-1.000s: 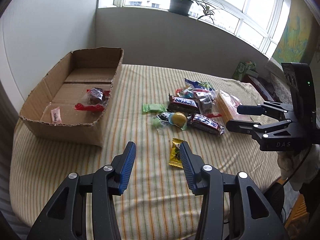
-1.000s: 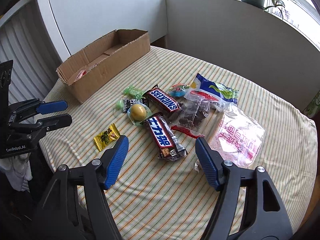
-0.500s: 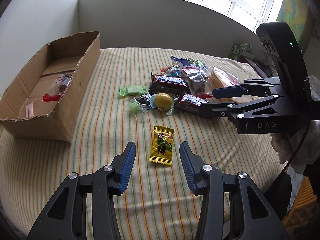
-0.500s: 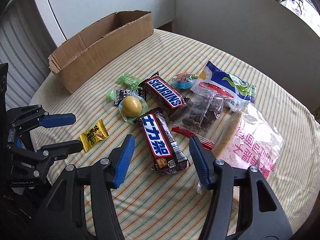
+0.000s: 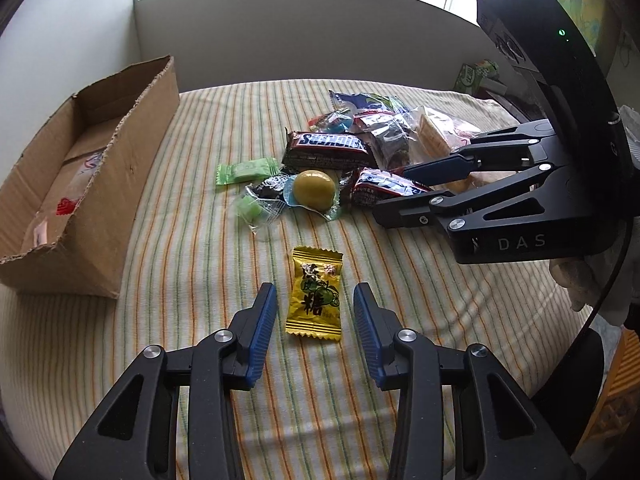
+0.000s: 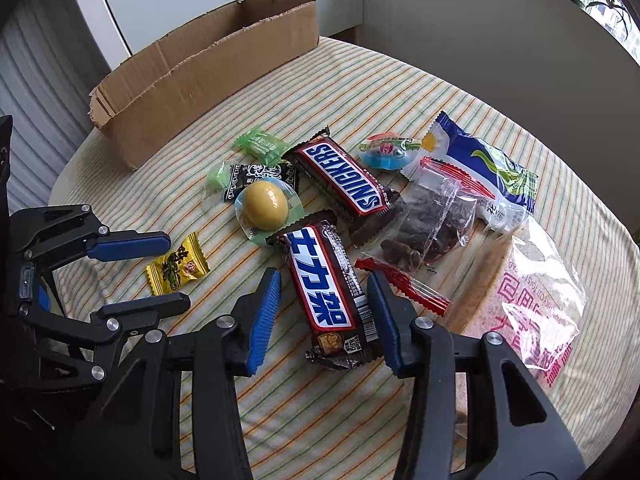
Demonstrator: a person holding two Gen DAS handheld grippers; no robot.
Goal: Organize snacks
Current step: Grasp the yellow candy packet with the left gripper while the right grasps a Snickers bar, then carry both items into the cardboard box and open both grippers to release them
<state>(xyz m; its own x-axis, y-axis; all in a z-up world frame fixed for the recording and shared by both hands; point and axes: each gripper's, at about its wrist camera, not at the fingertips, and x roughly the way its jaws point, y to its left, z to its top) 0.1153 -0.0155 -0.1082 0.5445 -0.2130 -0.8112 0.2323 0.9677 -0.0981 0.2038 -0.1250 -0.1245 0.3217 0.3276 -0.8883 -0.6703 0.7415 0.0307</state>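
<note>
Matt corrugated cardboard box with ragged torn edges; glossy crinkled foil on yellow candy; shiny plastic Snickers wrapper; soft woven striped cloth over bench; ribbed blue rubbery fingers on matt black plastic.

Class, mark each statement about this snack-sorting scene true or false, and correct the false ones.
1. The yellow candy lies between the open fingers of the left gripper. True.
2. The right gripper is shut on a green candy. False: it is open around the Chinese-label Snickers bar.
3. The cardboard box lies on its side. False: it stands upright, open at the top.
4. The yellow ball sits in a clear wrapper, beside the Snickers bars. True.
</note>
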